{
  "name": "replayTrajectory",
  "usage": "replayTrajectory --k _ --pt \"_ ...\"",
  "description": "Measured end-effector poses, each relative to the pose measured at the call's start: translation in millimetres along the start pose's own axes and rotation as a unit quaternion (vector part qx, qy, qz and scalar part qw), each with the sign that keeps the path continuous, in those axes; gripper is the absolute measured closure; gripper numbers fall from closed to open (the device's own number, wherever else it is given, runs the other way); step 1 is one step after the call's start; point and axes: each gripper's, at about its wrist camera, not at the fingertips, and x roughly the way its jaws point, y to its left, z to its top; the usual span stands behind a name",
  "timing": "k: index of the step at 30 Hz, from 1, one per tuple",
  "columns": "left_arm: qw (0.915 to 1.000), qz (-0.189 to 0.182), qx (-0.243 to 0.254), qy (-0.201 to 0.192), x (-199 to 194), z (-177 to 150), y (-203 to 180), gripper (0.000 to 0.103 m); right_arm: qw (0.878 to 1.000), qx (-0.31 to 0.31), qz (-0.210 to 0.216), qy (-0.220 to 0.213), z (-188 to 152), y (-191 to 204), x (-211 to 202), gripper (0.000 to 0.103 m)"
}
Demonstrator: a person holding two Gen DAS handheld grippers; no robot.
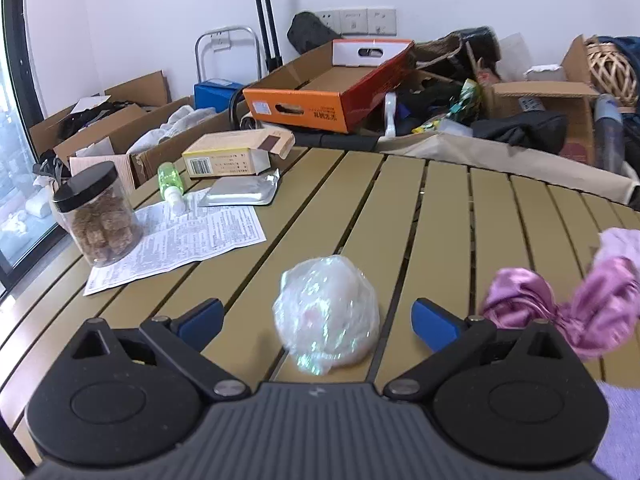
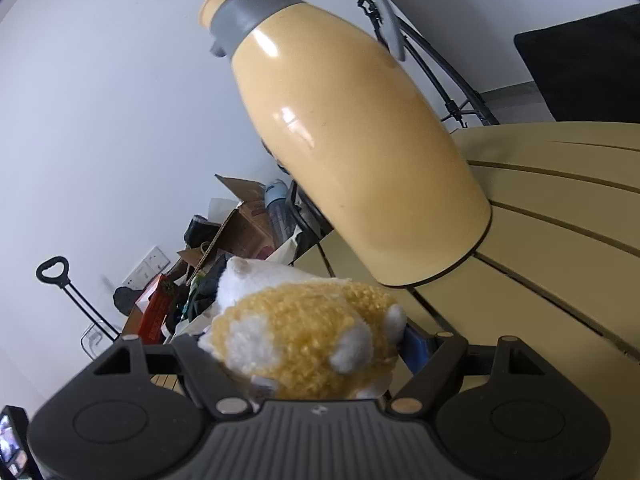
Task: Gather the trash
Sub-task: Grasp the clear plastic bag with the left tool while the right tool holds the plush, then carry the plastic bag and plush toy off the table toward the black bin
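Table point(image 1: 404, 200): olive-tan slats with dark grooves between; far edge curved, with cardboard boxes crowded just beyond it from 10 to 2 o'clock; bare slats at centre.
Thermos jug point(image 2: 352, 136): smooth glossy cream body, grey collar and handle; stands on the slats, filling 12 o'clock of the right wrist view.
Plush toy point(image 2: 308, 340): curly yellow pile with white patches; sits between the jaws of the right gripper point(image 2: 308, 344), which close on its sides.
Jar point(image 1: 96, 220): clear cylinder, black lid, brown lumps inside; at 9 o'clock on a printed sheet point(image 1: 180, 240).
Plastic ball point(image 1: 328, 316): crumpled iridescent film, rounded; on the table between the blue fingers point(image 1: 434, 322) of the left gripper point(image 1: 318, 320), spread wide, not touching it.
Scrunchie point(image 1: 560, 304): pink satin, gathered; at 3 o'clock.
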Motion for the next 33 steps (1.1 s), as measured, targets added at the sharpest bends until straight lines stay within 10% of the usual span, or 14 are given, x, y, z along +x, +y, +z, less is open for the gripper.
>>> replayTrajectory --k 4,8,33 --pt "0.9998 0.004 -0.004 0.017 16.0 0.9 -3.9 0.015 1.000 -0.001 0.002 -0.003 1.8 -3.3 -0.5 0.026" --pt "0.9997 0.004 -0.006 0.023 22.6 0.2 -4.4 0.055 1.000 -0.005 0.006 -0.004 2.4 -3.2 -1.9 0.026" --pt "0.9969 -0.062 -0.010 -0.048 -90.0 -49.8 23.2 0.061 0.997 -0.072 0.043 0.002 -14.5 32.7 -41.1 0.025"
